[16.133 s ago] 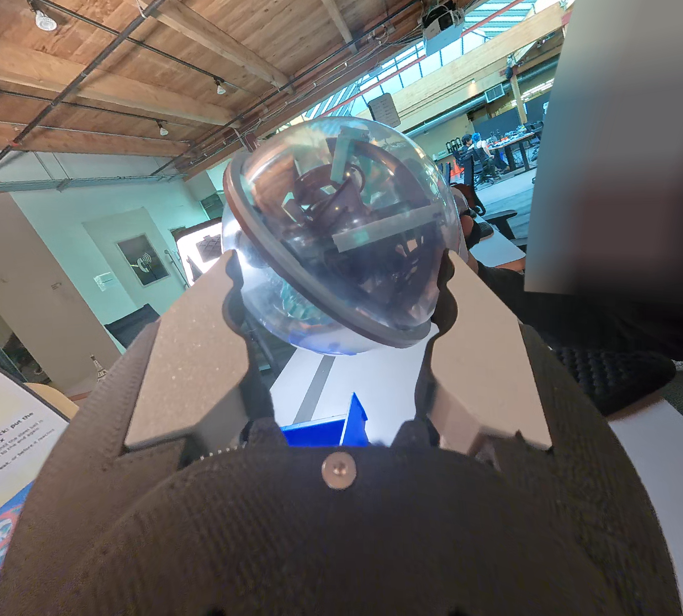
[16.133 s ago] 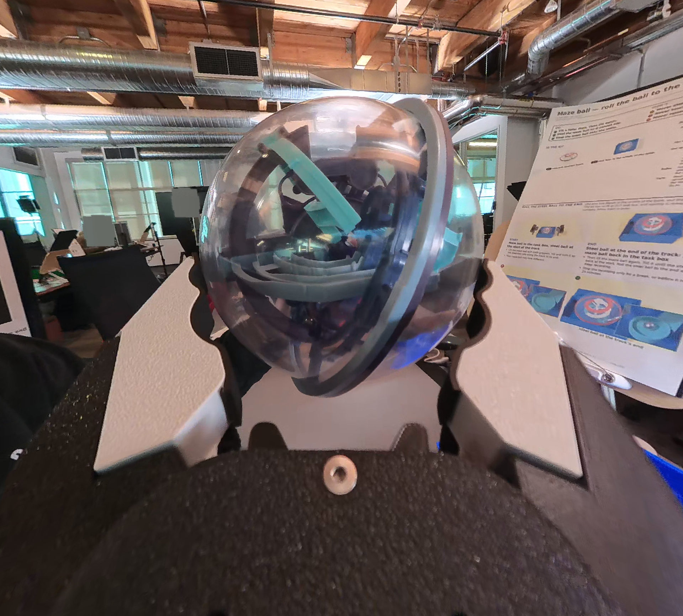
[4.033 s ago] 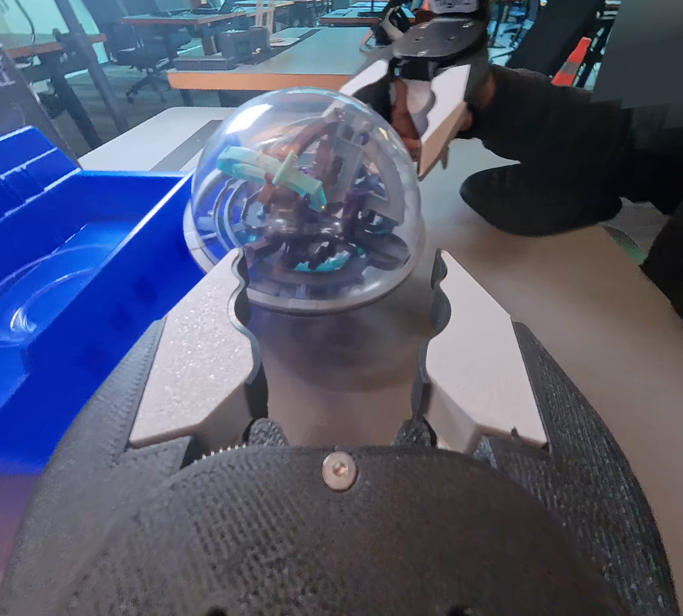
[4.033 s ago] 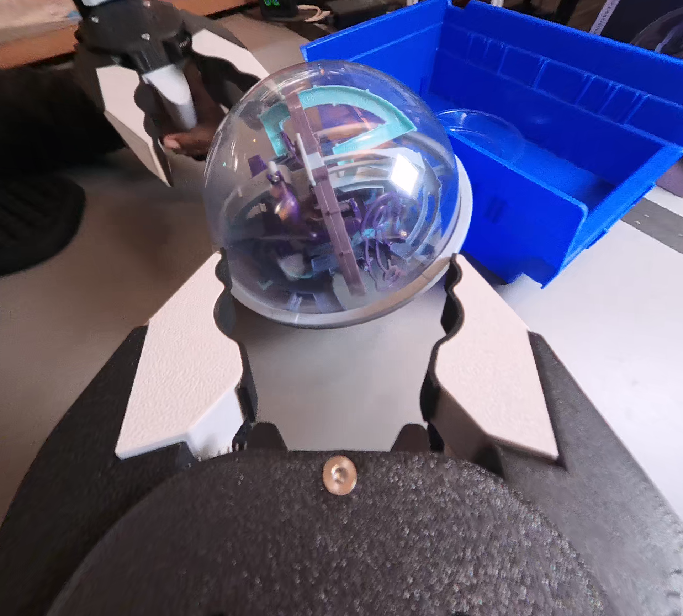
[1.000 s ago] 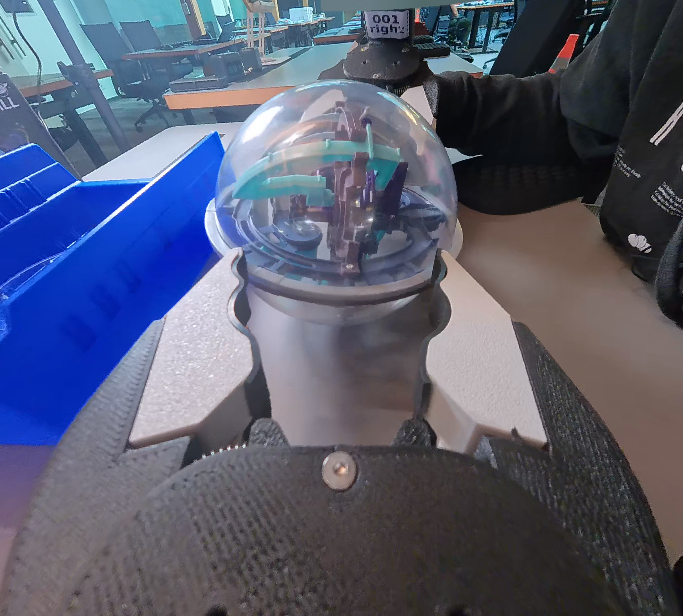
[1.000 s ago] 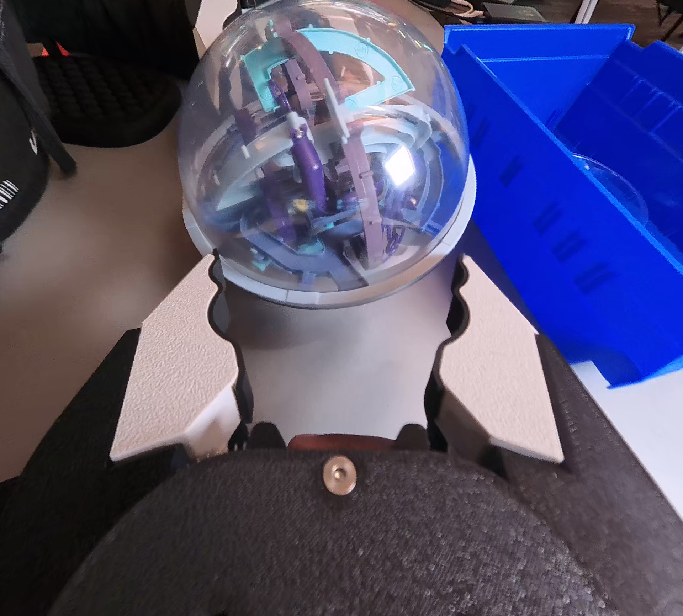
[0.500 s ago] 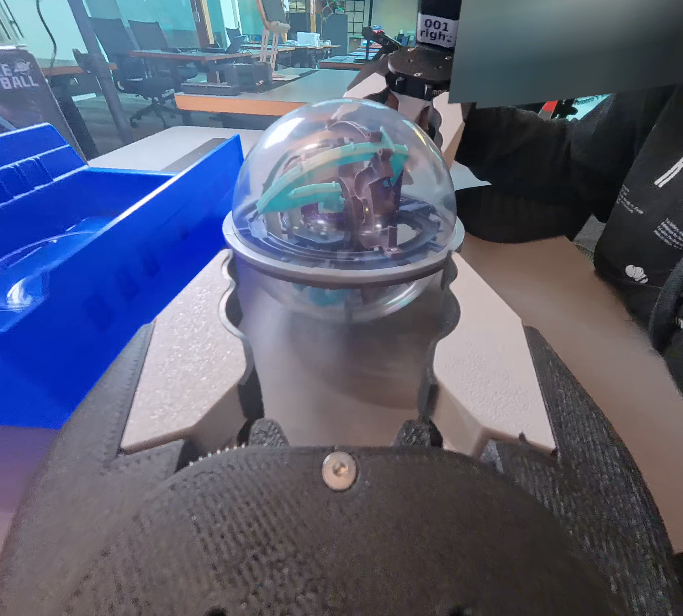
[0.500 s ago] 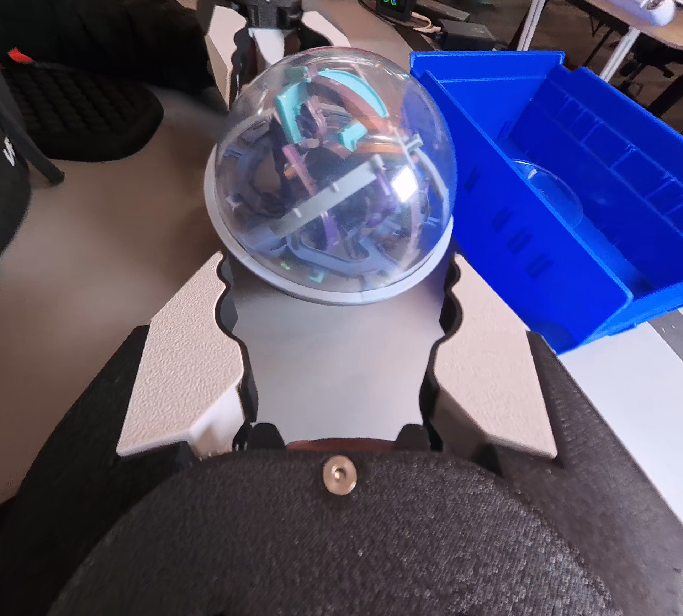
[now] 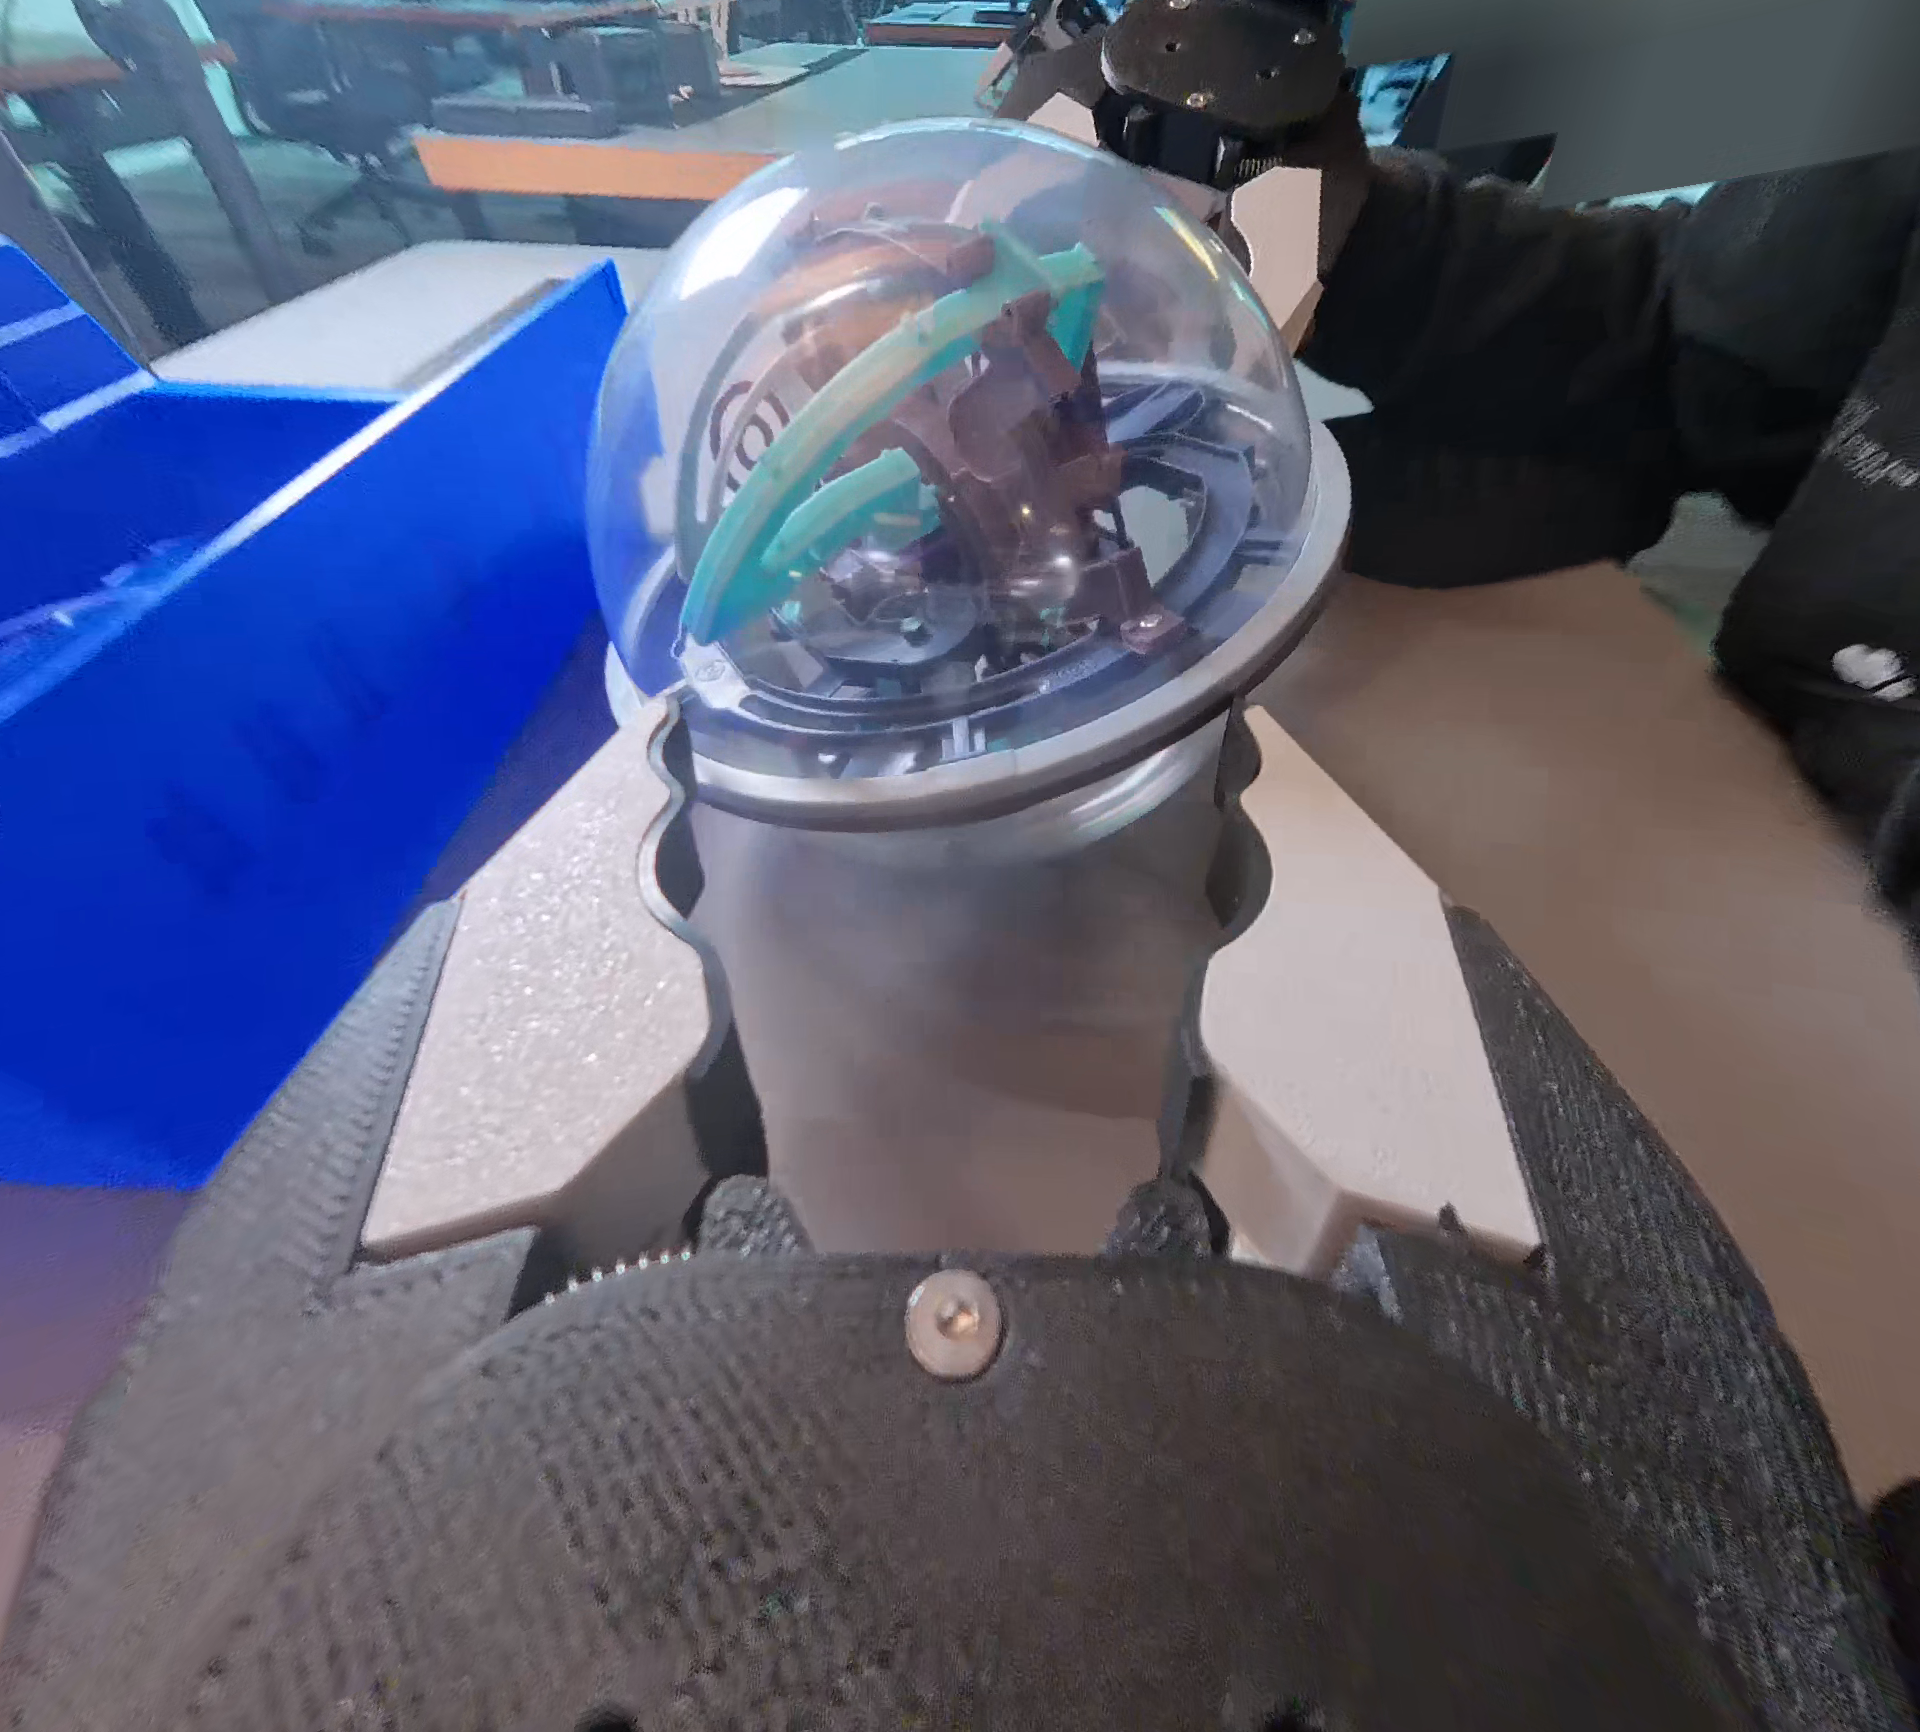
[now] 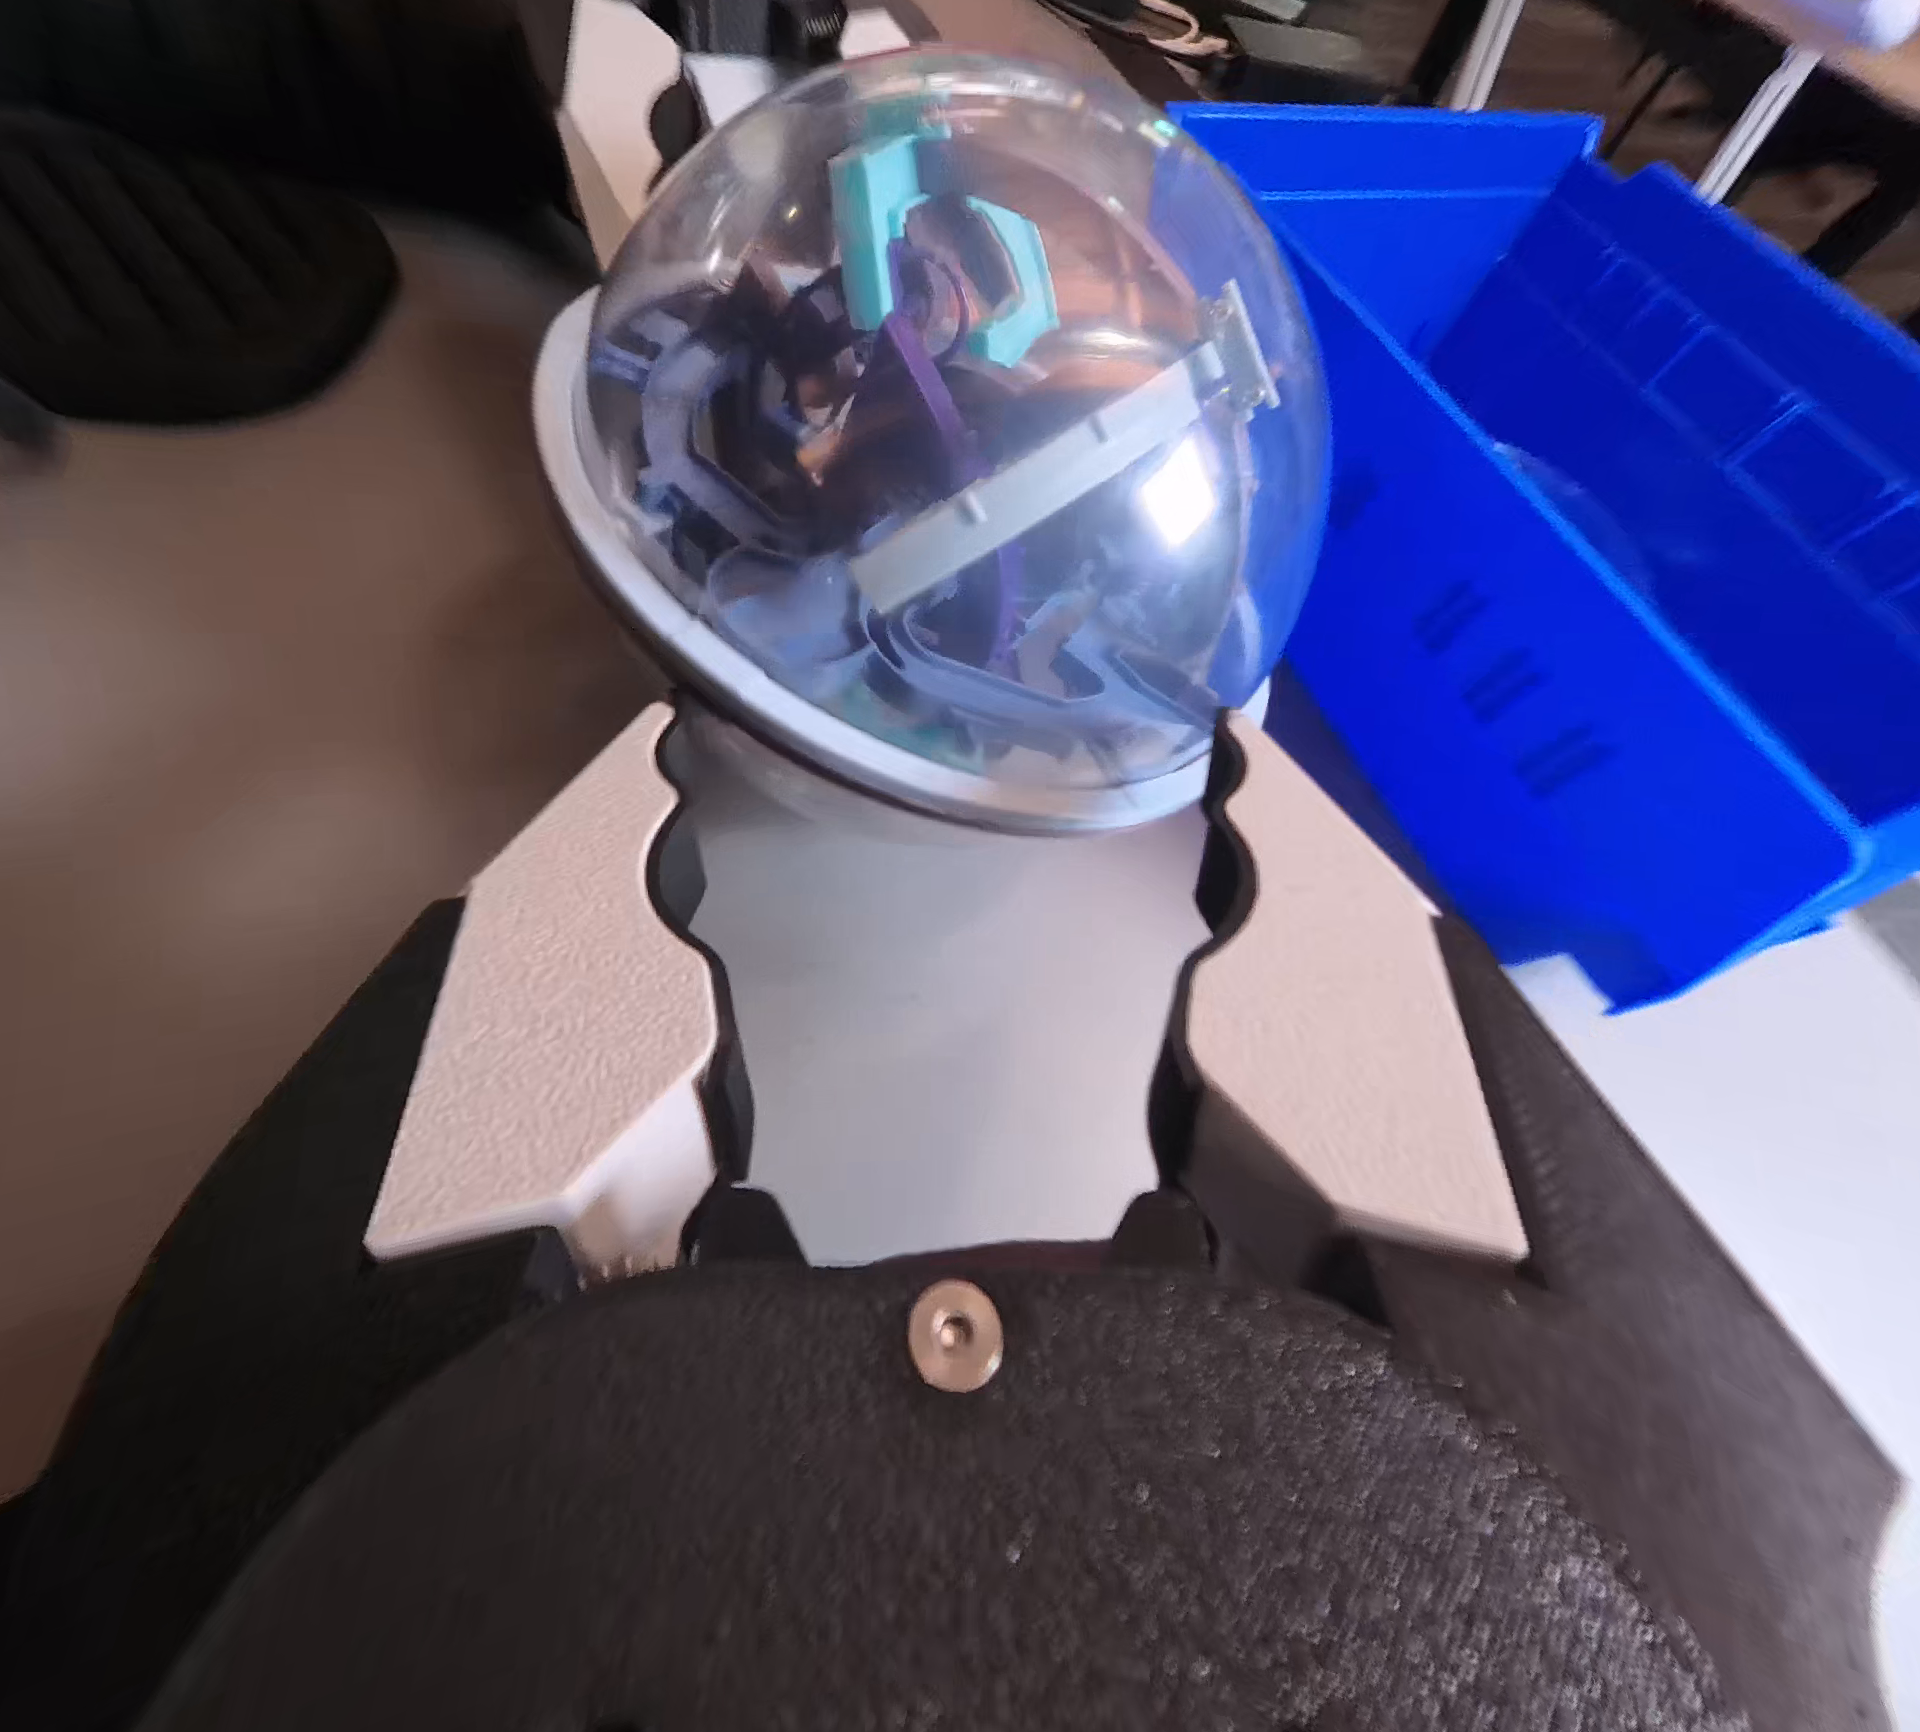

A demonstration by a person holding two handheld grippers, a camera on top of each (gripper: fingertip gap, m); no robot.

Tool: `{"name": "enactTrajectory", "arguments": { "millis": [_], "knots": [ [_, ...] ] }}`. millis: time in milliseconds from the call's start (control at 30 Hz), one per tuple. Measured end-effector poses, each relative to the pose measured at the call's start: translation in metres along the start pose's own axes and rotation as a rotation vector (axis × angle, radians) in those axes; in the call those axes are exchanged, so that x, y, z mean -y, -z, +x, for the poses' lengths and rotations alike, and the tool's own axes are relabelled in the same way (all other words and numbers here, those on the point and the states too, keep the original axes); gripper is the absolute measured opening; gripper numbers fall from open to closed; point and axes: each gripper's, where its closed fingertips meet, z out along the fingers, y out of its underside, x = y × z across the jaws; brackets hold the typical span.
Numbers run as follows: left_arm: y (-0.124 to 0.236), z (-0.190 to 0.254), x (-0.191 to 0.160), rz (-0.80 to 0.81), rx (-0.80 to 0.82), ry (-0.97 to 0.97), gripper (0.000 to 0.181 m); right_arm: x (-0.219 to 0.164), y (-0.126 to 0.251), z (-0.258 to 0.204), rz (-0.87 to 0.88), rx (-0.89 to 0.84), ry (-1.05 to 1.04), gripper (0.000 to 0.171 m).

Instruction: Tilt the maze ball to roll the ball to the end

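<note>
Maze ball held tilted between two grippers, above the table and beside a blue bin.

The clear maze ball [image 9: 951, 477] [image 10: 935, 456], with teal, purple and brown tracks inside, leans over, its grey rim slanted. The left gripper [image 9: 951, 747] clamps its lower half from one side and the right gripper [image 10: 940, 737] from the opposite side, both sets of jaws closed against it. The blue bin [image 9: 260, 664] [image 10: 1621, 539] sits just beside it on the tan table [image 9: 1538, 809].

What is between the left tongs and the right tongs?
The maze ball sits between them, held by the left tongs and right tongs from opposite sides. Both wrist views show it.
</note>
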Motion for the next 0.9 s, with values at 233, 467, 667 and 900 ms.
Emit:
{"name": "enactTrajectory", "arguments": {
  "millis": [233,467,667,900],
  "knots": [
    [0.02,-0.017,0.009,0.126,-0.158,0.44,0.054,0.0,0.02,0.001,0.094,0.111,-0.177,0.017],
    [0.026,-0.03,0.021,0.192,-0.129,0.5,0.018,0.008,0.02,0.017,0.204,0.209,-0.574,0.013],
    [0.023,-0.026,0.015,0.156,-0.185,0.656,0.008,0.004,0.018,0.036,0.345,0.417,-1.19,0.004],
    [0.022,-0.032,0.006,0.154,-0.21,0.843,0.007,-0.005,0.01,0.038,0.332,0.386,-1.228,0.005]
  ]
}}
